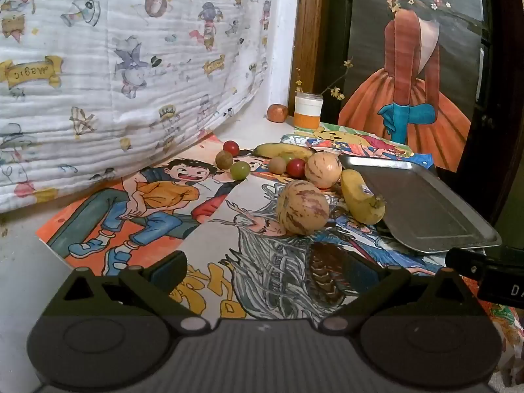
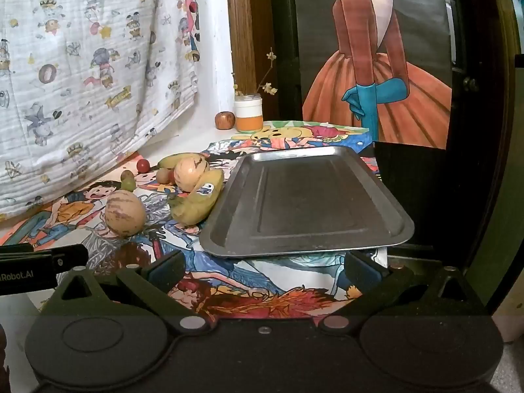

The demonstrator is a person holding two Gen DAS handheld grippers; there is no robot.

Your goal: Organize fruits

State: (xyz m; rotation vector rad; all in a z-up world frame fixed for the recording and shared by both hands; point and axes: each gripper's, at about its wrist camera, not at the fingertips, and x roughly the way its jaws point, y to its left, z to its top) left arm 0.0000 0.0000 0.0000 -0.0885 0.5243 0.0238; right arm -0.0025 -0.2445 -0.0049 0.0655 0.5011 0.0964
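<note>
Jaws on both grippers gape wide, empty; left gripper [image 1: 265, 271] sits nearer the striped melon [image 1: 302, 208], ahead by the tray's [image 1: 425, 216] left edge.

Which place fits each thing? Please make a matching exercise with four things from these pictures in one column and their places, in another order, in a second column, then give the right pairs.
Things
1. metal tray
2. orange and white jar
3. banana with a sticker
4. green grape

Places
A. at the back by the wooden frame, holding a flowering twig
B. right against the tray's left rim
C. on the right of the fruit, with nothing in it
D. among the small round fruits, near the hanging printed cloth

Pairs: 1-C, 2-A, 3-B, 4-D
</note>
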